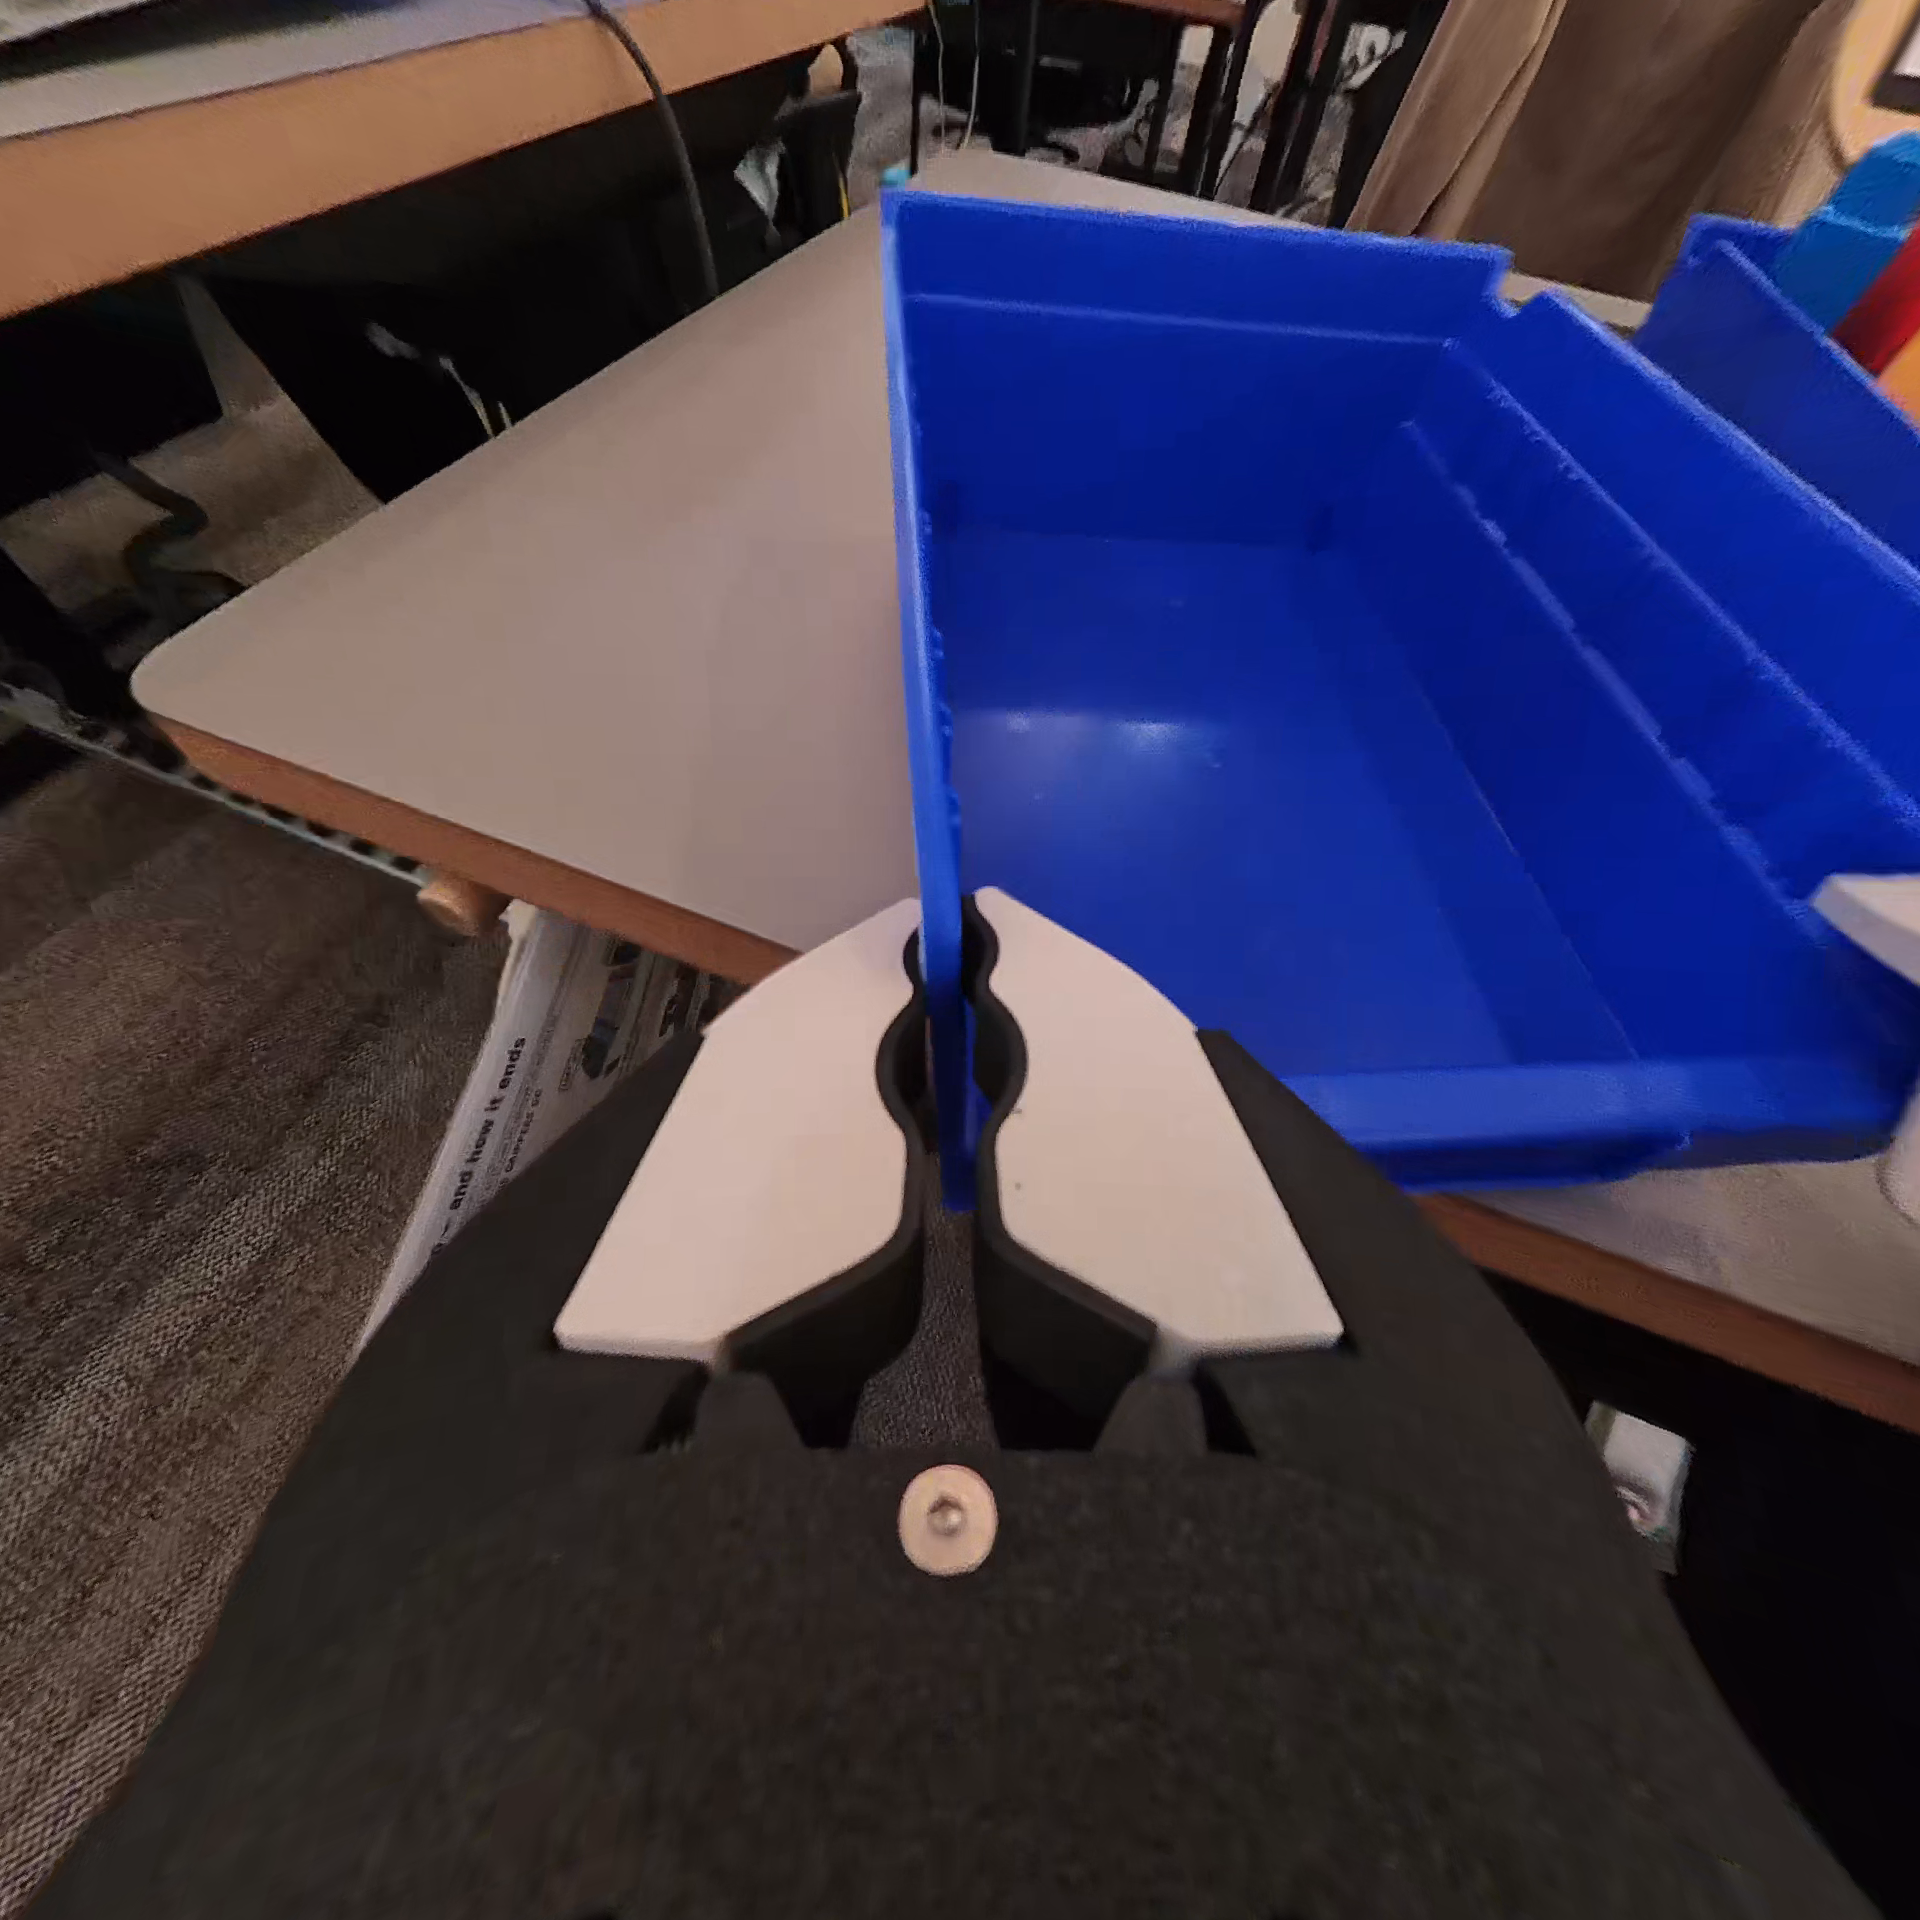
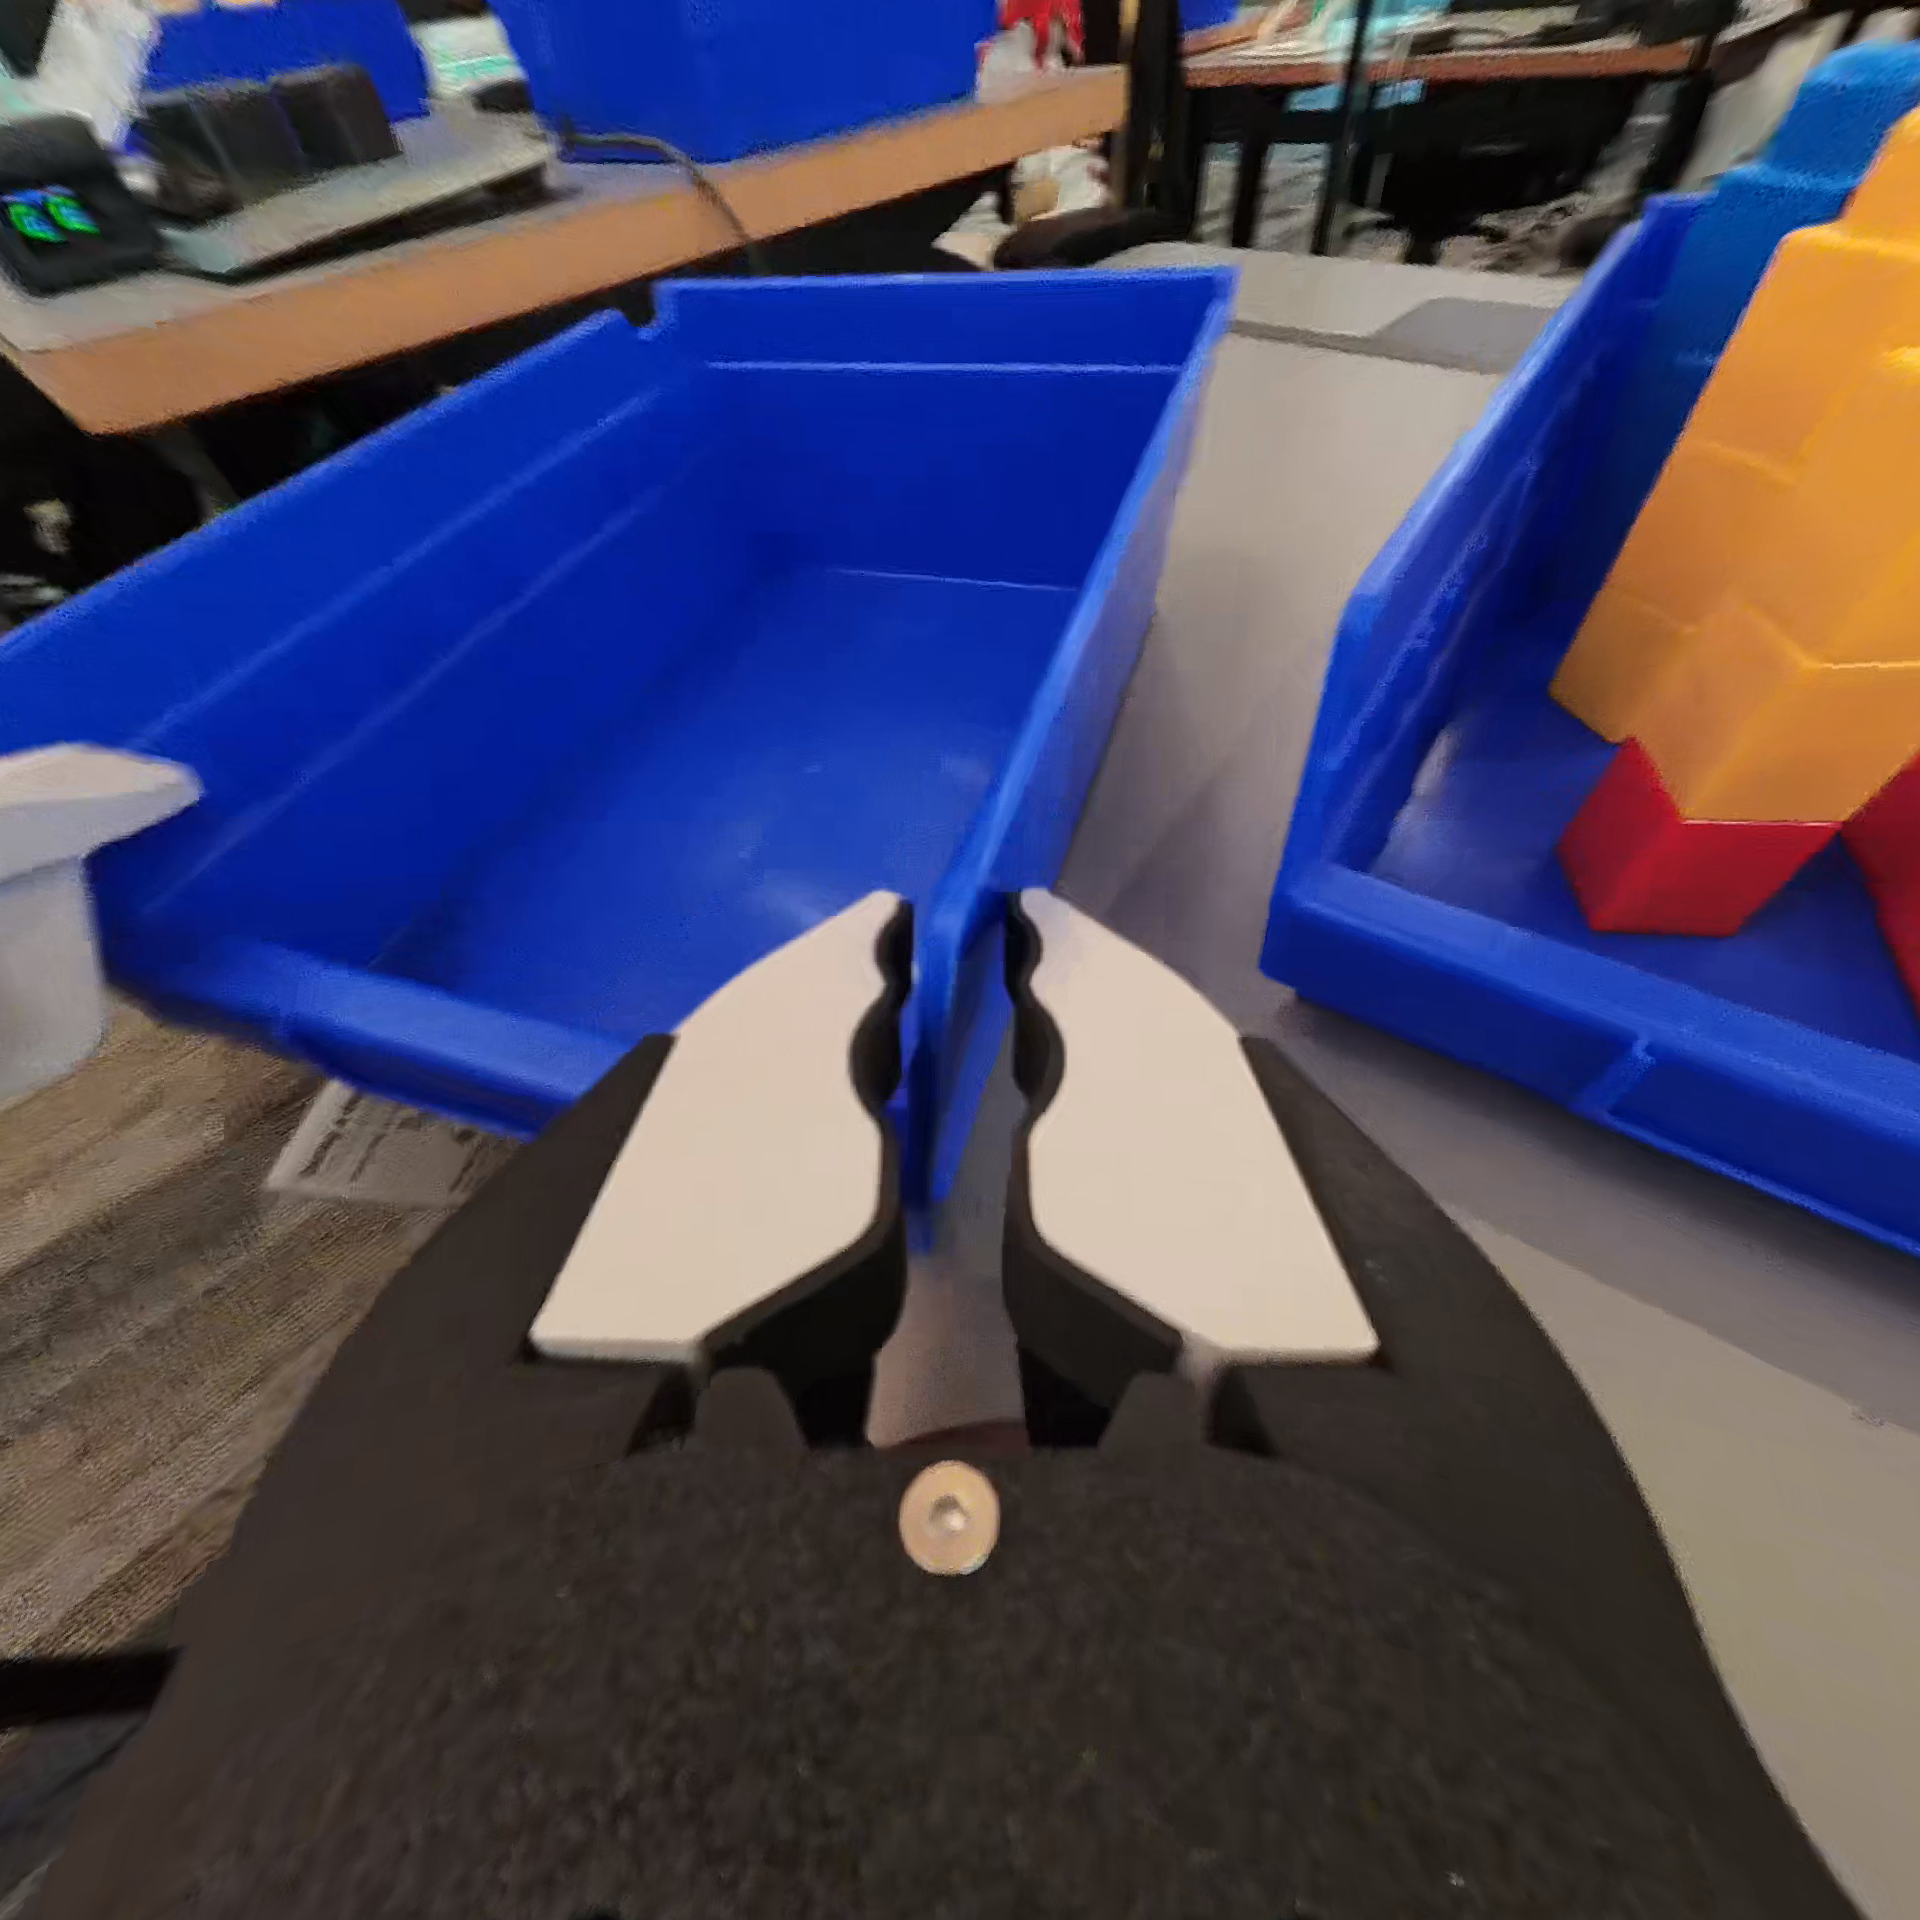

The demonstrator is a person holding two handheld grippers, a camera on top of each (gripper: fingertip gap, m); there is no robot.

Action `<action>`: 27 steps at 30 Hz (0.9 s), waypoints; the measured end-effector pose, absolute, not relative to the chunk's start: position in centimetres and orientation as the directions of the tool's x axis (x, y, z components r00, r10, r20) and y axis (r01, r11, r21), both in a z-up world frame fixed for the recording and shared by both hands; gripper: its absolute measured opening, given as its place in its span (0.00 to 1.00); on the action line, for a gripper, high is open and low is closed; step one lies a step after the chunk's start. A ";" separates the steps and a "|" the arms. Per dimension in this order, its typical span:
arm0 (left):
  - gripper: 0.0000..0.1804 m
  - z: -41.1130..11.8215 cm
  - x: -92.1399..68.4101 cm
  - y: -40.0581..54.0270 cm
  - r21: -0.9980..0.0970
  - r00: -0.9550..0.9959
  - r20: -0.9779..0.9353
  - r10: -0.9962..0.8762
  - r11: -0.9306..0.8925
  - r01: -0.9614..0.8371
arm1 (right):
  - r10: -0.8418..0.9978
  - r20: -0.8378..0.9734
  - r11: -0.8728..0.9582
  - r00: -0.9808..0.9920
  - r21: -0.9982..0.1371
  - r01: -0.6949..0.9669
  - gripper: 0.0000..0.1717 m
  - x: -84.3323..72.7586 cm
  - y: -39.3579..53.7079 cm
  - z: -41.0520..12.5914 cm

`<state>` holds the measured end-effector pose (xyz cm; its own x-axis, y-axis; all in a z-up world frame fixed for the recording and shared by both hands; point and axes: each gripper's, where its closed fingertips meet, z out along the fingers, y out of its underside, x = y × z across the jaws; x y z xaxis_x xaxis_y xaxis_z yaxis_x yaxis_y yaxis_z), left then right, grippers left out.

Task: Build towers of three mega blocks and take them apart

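Observation:
An empty blue bin point(image 1: 1299, 810) fills both views, and its near end sticks out past the table edge. My left gripper point(image 1: 951, 935) is shut on the bin's thin left wall. My right gripper point(image 2: 961, 925) is shut on the bin's right wall point(image 2: 1091, 644), with both pads against the rim. Each view also shows the other gripper's white fingertip at the far wall, at the right edge of the left wrist view point(image 1: 1870, 914) and the left edge of the right wrist view point(image 2: 73, 800). A second blue bin point(image 2: 1455, 987) to the right holds orange mega blocks point(image 2: 1766, 571), a red one point(image 2: 1683, 862) and a blue one point(image 2: 1849, 135).
The grey table point(image 1: 582, 623) has a wooden edge and a rounded corner at the left. A printed box point(image 1: 520, 1101) stands on the carpet below. Another desk point(image 2: 520, 260) with devices and a cable is behind.

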<state>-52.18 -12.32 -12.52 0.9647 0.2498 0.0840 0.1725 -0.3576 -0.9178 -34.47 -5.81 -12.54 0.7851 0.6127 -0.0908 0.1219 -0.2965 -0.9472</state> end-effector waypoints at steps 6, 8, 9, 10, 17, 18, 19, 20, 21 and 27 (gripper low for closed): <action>0.03 -8.8 -50.5 -15.7 -0.976 0.942 -0.047 0.332 -0.216 0.027 | 0.591 -0.093 -0.270 0.802 -0.959 0.088 0.02 -34.1 -5.9 -10.4; 0.03 -6.4 -49.7 -16.7 -0.987 0.937 -0.062 0.343 -0.162 -0.006 | 0.592 -0.095 -0.212 0.800 -0.976 0.041 0.02 -33.5 -6.4 -7.9; 0.03 -5.3 -49.2 -17.0 -0.990 0.940 -0.057 0.336 -0.138 -0.010 | 0.592 -0.092 -0.189 0.801 -0.982 0.027 0.02 -32.9 -6.5 -6.4; 0.03 -4.2 -48.6 -17.2 -0.993 0.945 -0.050 0.324 -0.117 -0.013 | 0.588 -0.088 -0.166 0.804 -0.986 0.013 0.02 -32.2 -6.7 -4.8; 0.03 4.1 -38.4 -12.3 -0.998 0.993 -0.065 0.103 0.009 -0.066 | 0.404 -0.028 -0.006 0.914 -1.000 -0.028 0.02 -19.2 -5.6 5.1; 0.03 4.9 -36.1 -10.9 -0.998 0.997 -0.062 0.053 0.025 -0.063 | 0.355 -0.021 0.013 0.935 -1.000 -0.027 0.02 -16.4 -5.3 5.9; 0.02 5.5 -33.5 -9.4 -0.998 0.998 -0.057 0.001 0.031 -0.057 | 0.301 -0.012 0.022 0.954 -1.000 -0.019 0.02 -13.4 -5.0 6.5; 0.02 5.9 -30.6 -8.0 -0.998 0.998 -0.047 -0.052 0.034 -0.046 | 0.249 -0.012 0.022 0.968 -1.000 -0.018 0.02 -10.3 -4.7 6.7; 0.02 6.1 -27.7 -6.6 -0.999 0.994 -0.033 -0.101 0.036 -0.029 | 0.201 -0.019 0.017 0.979 -1.000 -0.023 0.02 -7.2 -4.4 6.8; 0.02 2.7 -9.4 -0.9 -0.999 0.941 0.045 -0.336 -0.032 0.036 | -0.060 0.005 -0.079 0.998 -0.997 0.001 0.02 10.7 -3.8 3.8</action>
